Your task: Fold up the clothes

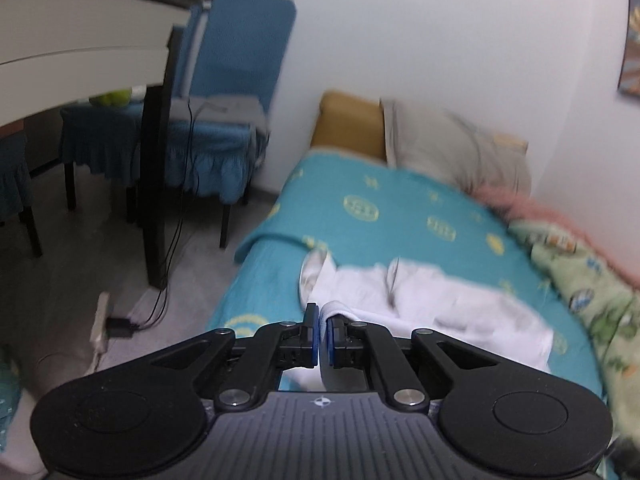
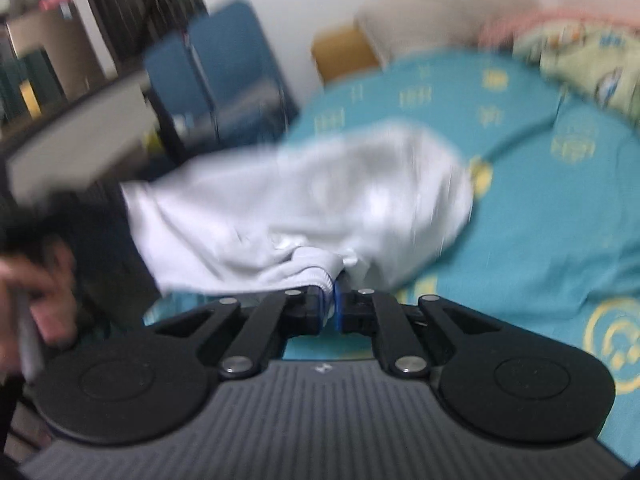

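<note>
White garment point(image 1: 432, 304), crumpled, lies on the bed point(image 1: 384, 208) over a teal bedspread with yellow motifs, near the bed's front edge.

Left hand-held gripper point(image 1: 320, 320): blue pads nearly together, a folded white hem pinched between them. The cloth runs from the pads up and rightward onto the bedspread.

Right hand-held gripper point(image 2: 331, 300): jaws closed to a narrow gap, clamped on a ribbed white edge of the same garment point(image 2: 320, 200). In this view the cloth billows ahead of the fingers, partly lifted off the bed point(image 2: 540, 220); the frame is heavily motion-blurred.

At the head of the bed: a grey pillow point(image 1: 456, 148) against the white wall, a mustard cushion point(image 1: 348, 124) beside it. A green printed quilt point(image 1: 576, 280) lies along the wall side.

Left of the bed: blue-covered chairs point(image 1: 236, 80), a desk point(image 1: 80, 52) with a dark leg, black cables down to the floor point(image 1: 72, 280).

Right view, lower left: a blurred hand point(image 2: 36, 296) holding something grey; cannot tell what.
</note>
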Available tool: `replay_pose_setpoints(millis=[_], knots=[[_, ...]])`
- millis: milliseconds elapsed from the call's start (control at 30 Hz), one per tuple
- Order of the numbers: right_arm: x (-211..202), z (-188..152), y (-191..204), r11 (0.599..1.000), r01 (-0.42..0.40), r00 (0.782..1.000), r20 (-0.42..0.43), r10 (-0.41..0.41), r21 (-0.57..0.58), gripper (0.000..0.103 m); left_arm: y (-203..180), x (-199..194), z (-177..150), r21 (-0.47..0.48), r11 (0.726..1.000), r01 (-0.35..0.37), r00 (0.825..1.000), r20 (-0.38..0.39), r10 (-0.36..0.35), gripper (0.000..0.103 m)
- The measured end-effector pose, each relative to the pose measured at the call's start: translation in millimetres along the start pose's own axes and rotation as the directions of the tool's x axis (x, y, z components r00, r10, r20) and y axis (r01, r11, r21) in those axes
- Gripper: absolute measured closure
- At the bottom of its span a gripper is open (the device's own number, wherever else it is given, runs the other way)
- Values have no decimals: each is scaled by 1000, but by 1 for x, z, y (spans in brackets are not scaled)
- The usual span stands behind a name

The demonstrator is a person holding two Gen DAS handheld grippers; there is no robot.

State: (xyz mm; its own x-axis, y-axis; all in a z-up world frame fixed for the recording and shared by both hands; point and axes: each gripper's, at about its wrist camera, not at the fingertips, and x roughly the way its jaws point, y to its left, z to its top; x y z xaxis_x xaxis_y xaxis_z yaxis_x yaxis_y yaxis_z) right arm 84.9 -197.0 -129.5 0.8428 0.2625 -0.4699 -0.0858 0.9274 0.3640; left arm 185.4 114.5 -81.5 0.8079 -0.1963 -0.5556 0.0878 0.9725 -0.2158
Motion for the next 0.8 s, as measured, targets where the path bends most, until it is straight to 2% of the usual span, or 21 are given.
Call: replay_pose_setpoints(millis=[67,100,167,267,300,367,433,533,800], knots=[[-21,9,3,1000,-13,996,91,14,-9,95,-3,-4,-5,41,999,-10,1000,-23,11,86],[-30,13,4,1000,-22,991,128,23,-12,95,-6,-8,-7,60,998,-18,999,-28,19,83],[-38,19,4,999,-35,988,150,36,-12,95,-10,-16,-9,93,995,-27,999,-43,31,75],[-26,25,-6,999,-43,992,119,41,11,95,-14,-39,-18,144,989,-25,993,-108,41,60],[-21,25,-10,999,-45,994,102,43,18,95,-15,-48,-20,169,985,-26,992,-121,47,59],[-16,23,-11,998,-51,997,54,49,28,95,-19,-68,-28,227,973,-46,992,-104,71,47],[-12,20,-11,998,-54,998,20,54,31,95,-29,-88,-39,322,945,-53,994,-74,81,44],[-12,19,-7,997,-65,998,4,65,40,95,-50,-105,-59,437,900,-1,997,-64,33,34],[-13,20,-17,993,-72,997,0,72,93,95,-135,-89,-111,608,789,91,996,-73,-58,32]])
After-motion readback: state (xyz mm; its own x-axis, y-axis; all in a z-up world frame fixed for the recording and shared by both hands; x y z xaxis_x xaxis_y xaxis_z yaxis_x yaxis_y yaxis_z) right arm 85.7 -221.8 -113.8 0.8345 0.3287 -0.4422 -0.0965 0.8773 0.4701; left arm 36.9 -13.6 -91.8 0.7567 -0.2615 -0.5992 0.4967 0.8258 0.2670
